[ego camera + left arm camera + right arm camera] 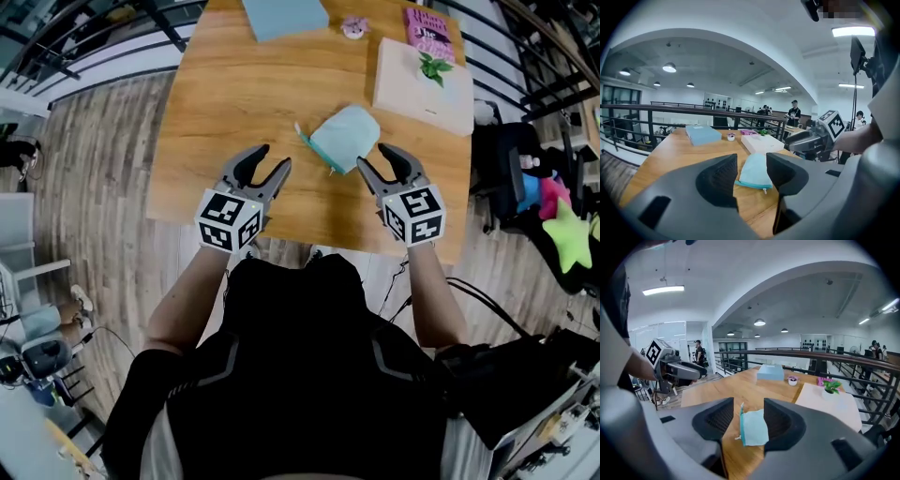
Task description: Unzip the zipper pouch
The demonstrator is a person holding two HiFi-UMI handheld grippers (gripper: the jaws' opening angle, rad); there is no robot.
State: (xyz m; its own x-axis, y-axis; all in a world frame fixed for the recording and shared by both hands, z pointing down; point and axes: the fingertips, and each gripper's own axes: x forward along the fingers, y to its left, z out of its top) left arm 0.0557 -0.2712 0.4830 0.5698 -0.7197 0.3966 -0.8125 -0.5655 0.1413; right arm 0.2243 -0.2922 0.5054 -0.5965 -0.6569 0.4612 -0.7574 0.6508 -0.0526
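Note:
A light blue zipper pouch (345, 136) with a teal zipper edge (314, 145) lies flat on the wooden table (234, 103), its small pull near the front corner. My left gripper (272, 159) hovers open just left of the pouch, near the table's front edge. In the left gripper view the pouch (753, 171) lies ahead between the open jaws, untouched. My right gripper (373, 157) stands open just right of the pouch. In the right gripper view the pouch (752, 427) also lies ahead, with nothing held.
A white box with a small plant (424, 84) sits right behind the pouch, with a pink book (427, 33) beyond it. A blue box (284, 16) and a small pink bowl (354, 26) stand at the far edge. A chair with bright toys (539, 192) is to the right.

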